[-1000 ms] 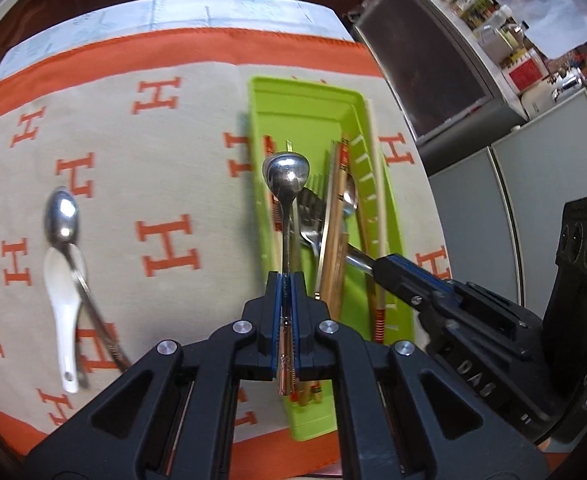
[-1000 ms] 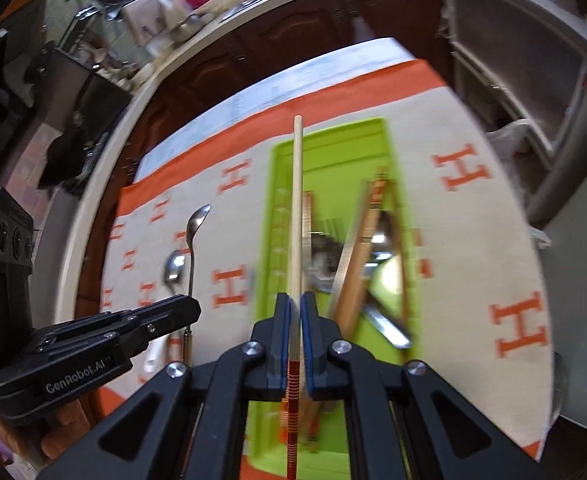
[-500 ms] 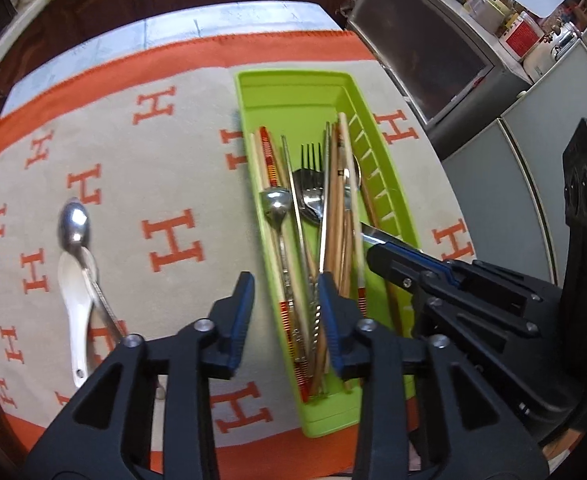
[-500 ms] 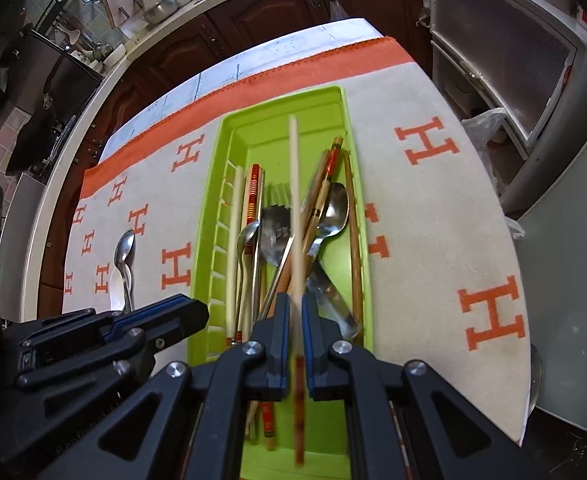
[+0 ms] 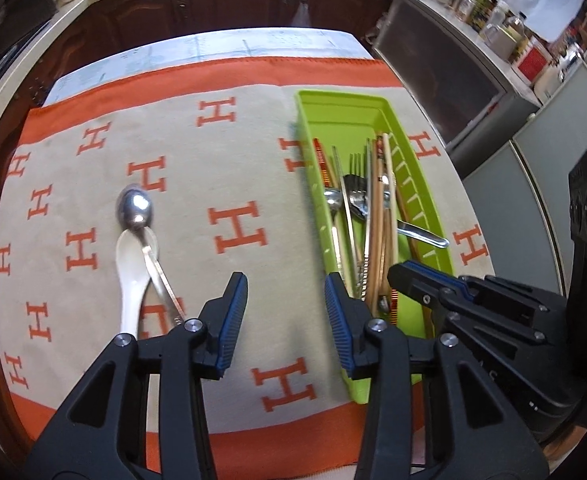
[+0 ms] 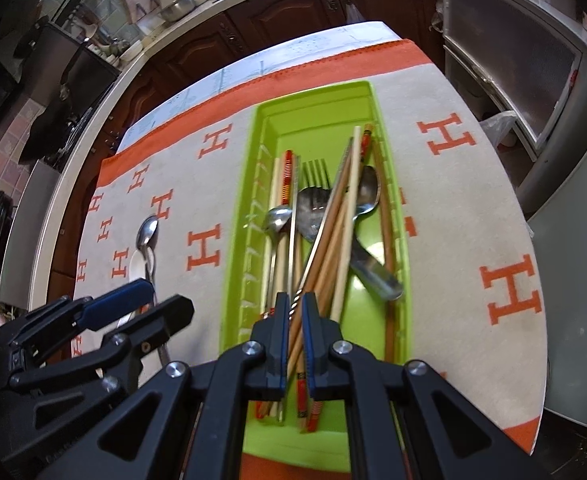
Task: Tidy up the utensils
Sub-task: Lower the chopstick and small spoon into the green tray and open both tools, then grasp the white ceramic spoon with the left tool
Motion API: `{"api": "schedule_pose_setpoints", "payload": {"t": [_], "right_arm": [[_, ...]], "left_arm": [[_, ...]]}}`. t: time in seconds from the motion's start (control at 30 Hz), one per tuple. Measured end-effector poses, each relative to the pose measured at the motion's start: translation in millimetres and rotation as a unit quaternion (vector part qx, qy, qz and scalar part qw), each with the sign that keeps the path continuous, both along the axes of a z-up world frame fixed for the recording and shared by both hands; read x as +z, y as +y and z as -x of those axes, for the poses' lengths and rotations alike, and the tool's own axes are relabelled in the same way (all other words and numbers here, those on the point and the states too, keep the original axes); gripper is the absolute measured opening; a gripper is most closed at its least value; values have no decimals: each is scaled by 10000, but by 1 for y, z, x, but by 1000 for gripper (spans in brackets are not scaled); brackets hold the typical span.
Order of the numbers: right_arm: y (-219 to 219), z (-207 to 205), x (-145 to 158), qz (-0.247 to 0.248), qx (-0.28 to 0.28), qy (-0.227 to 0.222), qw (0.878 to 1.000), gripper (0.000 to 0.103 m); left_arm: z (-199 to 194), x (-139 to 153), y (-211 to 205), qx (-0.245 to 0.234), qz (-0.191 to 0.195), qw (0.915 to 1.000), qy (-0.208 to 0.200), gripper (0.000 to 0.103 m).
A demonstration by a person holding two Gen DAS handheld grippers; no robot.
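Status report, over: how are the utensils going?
Left gripper just opened, empty. Right gripper shut on chopstick over tray. Metal spoon, white spoon still on cloth.

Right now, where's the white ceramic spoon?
Left wrist view: the white ceramic spoon lies on the cloth, left of the green tray, with the metal spoon lying across it.

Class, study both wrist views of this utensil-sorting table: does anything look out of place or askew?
Yes. A metal spoon and a white ceramic spoon lie outside the green plastic tray, overlapping on the orange-lettered cloth. In the tray, one steel handle lies crosswise, its end resting on the tray's rim, while the chopsticks and fork run lengthwise.
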State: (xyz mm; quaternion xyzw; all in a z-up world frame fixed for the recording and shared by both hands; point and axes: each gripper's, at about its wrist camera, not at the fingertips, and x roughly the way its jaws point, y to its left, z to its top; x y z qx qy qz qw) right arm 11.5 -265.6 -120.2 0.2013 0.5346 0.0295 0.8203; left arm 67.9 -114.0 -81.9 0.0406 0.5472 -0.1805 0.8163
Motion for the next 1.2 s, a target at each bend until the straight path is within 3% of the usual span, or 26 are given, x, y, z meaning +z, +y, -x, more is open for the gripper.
{"api": "schedule_pose_setpoints", "payload": {"t": [0.63,0.97,1.2], "right_arm": [[64,8,21,279,668,-207,9972,6],[105,-22,27,267,1020,-225,9942,6],[138,-49,23,291,1235,-197,9917,6]], "left_arm": [[3,5,72,601,246,9978,-112,37],[-11,-5,127,964,217,9949,-197,37],[-32,-27,163,1240,145,9922,-18,37]]}}
